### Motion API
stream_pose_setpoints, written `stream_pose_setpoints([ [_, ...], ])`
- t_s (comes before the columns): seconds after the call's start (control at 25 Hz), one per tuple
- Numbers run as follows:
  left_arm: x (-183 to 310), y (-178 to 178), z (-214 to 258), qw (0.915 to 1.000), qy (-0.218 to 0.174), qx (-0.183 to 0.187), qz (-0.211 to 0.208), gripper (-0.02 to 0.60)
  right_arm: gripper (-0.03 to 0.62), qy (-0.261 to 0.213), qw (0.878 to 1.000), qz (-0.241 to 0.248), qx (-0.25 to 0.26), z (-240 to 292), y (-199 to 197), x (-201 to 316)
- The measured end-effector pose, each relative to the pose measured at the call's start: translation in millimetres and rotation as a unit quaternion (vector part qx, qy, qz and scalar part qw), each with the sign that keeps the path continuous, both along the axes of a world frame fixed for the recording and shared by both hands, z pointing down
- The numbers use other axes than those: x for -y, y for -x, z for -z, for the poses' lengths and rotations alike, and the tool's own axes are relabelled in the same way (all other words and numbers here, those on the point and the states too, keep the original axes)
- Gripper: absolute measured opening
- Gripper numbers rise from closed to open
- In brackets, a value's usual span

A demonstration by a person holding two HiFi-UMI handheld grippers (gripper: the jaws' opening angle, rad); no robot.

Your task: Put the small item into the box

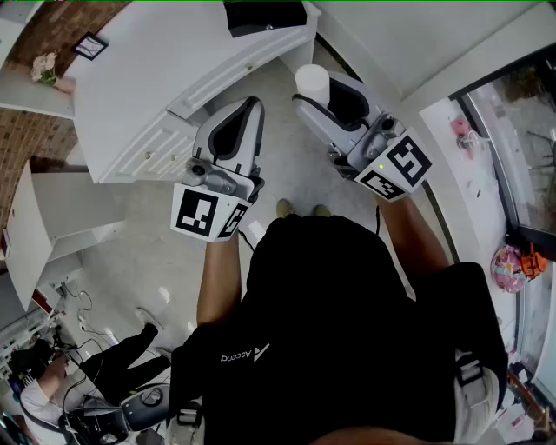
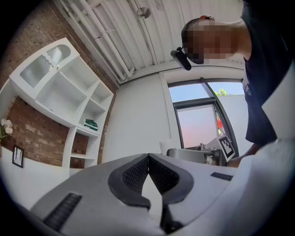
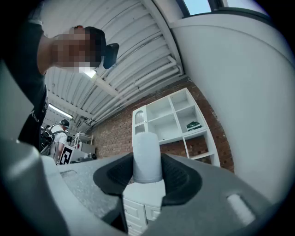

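Observation:
The small item is a white cylinder [image 1: 312, 84]. My right gripper [image 1: 320, 97] is shut on it, held up in front of me and tilted slightly upward. In the right gripper view the cylinder [image 3: 146, 156] stands upright between the dark pads [image 3: 115, 175] of the right gripper [image 3: 146, 177] and sticks out above them. My left gripper [image 1: 250, 109] is beside it at the left, shut with nothing in it. In the left gripper view the tips of the left gripper [image 2: 148, 159] meet. No box shows in any view.
A white cabinet with drawers [image 1: 165, 104] stands ahead at the left, with a black object [image 1: 265, 17] on its top. A white shelf unit [image 2: 69, 92] hangs on the brick wall. Windows [image 1: 521, 130] run along the right. Another person [image 1: 52, 382] sits at the lower left.

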State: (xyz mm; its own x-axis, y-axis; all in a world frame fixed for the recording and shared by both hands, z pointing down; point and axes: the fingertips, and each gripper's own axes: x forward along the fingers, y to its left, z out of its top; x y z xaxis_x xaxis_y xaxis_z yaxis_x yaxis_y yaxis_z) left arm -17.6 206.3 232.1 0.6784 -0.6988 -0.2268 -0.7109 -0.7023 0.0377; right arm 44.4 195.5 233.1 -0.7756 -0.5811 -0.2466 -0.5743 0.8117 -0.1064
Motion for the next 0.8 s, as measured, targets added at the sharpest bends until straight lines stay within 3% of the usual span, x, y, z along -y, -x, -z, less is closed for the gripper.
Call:
stream_pose_setpoints([
  [0.8,20.9,41.4,-5.7,0.9999,-0.009,-0.003,-0.011,-0.002,0.175,0.017,1.000,-0.018,0.017,-4.4,26.6,17.3],
])
